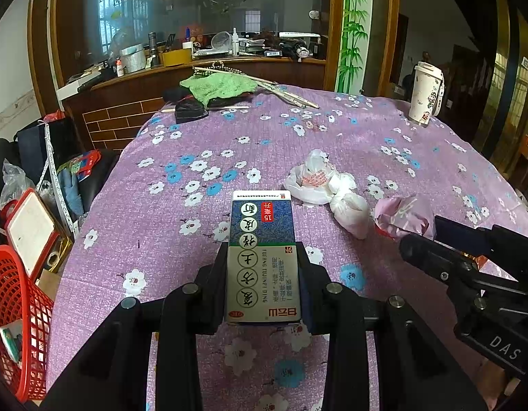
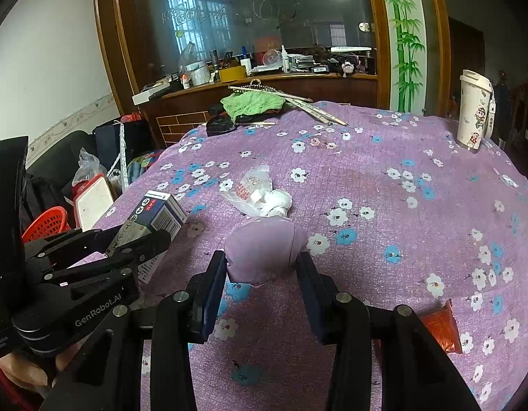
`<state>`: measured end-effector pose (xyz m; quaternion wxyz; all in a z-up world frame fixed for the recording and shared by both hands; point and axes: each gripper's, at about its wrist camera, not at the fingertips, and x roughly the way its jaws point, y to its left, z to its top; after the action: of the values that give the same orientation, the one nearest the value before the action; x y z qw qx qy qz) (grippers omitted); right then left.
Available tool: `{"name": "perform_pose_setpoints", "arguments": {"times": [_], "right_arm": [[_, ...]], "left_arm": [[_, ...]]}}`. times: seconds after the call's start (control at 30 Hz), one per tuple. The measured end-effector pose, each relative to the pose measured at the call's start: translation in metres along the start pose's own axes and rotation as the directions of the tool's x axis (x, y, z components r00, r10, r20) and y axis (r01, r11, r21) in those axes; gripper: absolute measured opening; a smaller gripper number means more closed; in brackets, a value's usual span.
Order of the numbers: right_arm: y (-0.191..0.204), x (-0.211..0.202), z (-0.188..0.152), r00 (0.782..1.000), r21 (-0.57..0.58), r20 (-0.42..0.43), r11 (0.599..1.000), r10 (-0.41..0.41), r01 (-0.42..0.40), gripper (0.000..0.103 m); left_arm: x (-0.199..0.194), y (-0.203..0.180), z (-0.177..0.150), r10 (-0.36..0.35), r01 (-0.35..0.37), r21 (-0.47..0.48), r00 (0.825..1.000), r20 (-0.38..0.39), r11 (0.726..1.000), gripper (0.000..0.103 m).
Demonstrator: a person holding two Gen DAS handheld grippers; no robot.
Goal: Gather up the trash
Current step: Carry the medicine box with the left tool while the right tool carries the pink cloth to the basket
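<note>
Clamped in the left tool above the tabletop, the medicine box may slip, while the right tool squeezing the crumpled pink wrapper could lose it.

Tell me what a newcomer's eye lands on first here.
The left gripper clamps a blue and white cardboard medicine box above the purple flowered tablecloth. Beside it, the right gripper pinches a crumpled pink plastic bag, with a knotted white plastic bag just beyond.
</note>
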<state>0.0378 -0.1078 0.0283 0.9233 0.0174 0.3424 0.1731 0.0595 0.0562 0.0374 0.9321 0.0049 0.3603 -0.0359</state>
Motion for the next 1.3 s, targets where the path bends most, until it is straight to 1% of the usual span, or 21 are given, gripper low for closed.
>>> {"name": "perform_pose_setpoints", "arguments": {"times": [0.7, 0.9, 1.07, 1.17, 1.3], "right_arm": [[-0.001, 0.0, 0.001, 1.0, -0.001, 0.004, 1.0, 0.002, -0.002, 0.046], [-0.006, -0.001, 0.005, 1.0, 0.031, 0.01, 0.999, 0.009, -0.01, 0.046], [-0.003, -0.009, 0.01, 1.0, 0.057, 0.006, 0.998, 0.019, -0.019, 0.046], [0.009, -0.017, 0.015, 0.999, 0.045, 0.01, 0.998, 0.035, -0.035, 0.046], [0.033, -0.03, 0.024, 0.997, 0.022, 0.019, 0.997, 0.079, -0.079, 0.046]], "left_arm": [[0.0, 0.0, 0.0, 0.0, 0.0, -0.001, 1.0, 0.001, 1.0, 0.033], [-0.002, 0.008, 0.0, -0.009, 0.009, -0.037, 1.0, -0.006, 0.999, 0.033], [-0.022, 0.016, 0.002, -0.024, 0.024, -0.067, 1.0, -0.001, 0.997, 0.033], [-0.04, 0.023, 0.004, -0.026, 0.027, -0.08, 1.0, 0.018, 0.996, 0.033], [-0.072, 0.048, 0.003, -0.011, 0.017, -0.124, 0.998, 0.056, 0.992, 0.033]]}}
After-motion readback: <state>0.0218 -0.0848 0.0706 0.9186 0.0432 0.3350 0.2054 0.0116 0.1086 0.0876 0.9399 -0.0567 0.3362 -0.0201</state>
